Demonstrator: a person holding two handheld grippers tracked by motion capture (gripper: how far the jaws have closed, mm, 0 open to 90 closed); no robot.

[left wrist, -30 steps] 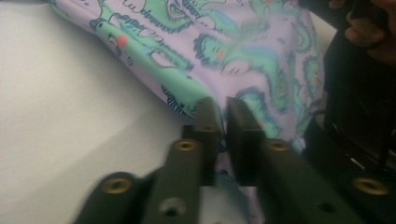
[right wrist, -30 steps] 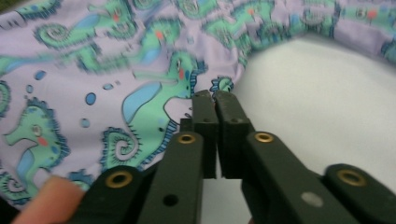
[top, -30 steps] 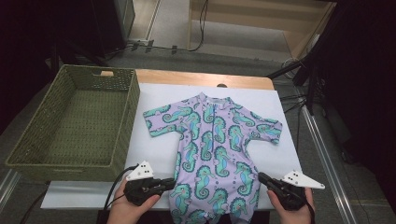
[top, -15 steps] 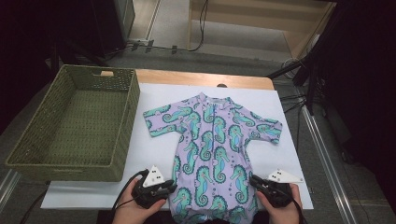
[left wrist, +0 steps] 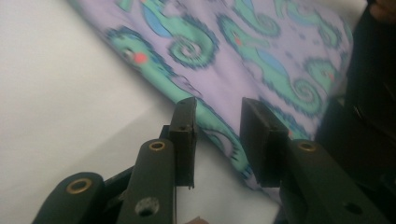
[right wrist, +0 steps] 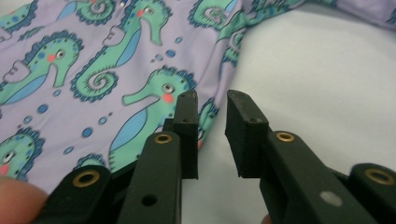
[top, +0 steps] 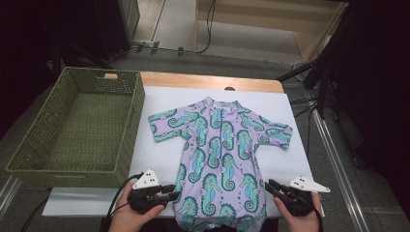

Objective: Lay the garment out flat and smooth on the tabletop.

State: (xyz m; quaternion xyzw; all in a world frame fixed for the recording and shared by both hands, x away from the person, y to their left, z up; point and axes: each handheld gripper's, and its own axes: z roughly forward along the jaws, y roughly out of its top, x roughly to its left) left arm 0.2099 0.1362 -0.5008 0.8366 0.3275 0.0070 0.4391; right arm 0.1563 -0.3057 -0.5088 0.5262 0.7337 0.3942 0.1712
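High view shows a baby swimsuit (top: 220,164) lying flat on a white sheet (top: 159,159) that covers a wooden table (top: 208,81). The suit is soft, stretchy-looking cloth, light purple, with green and blue seahorses all over it. It has short sleeves, a little stand-up collar and a zip down the front. It sits in the middle of the table, with its neck at 12 o'clock and its legs at 6 o'clock, near the person. At 9 o'clock from the suit stands a big green woven basket (top: 77,130), shaped like a box, with a handle hole in its far wall. The left gripper (top: 169,195) is at 7 o'clock from the suit, just beside its lower edge. The right gripper (top: 269,187) is at 5 o'clock, just beside the other lower edge. Both are black with hard, flat, blocky pads and brass-coloured rivets. In the left gripper view the jaws have just been opening and stand a little apart, with the suit's hem lying under the gap; they pinch nothing. In the right gripper view the jaws have also just been opening, with a small gap at the suit's edge, and nothing is squeezed. I can read no words anywhere.
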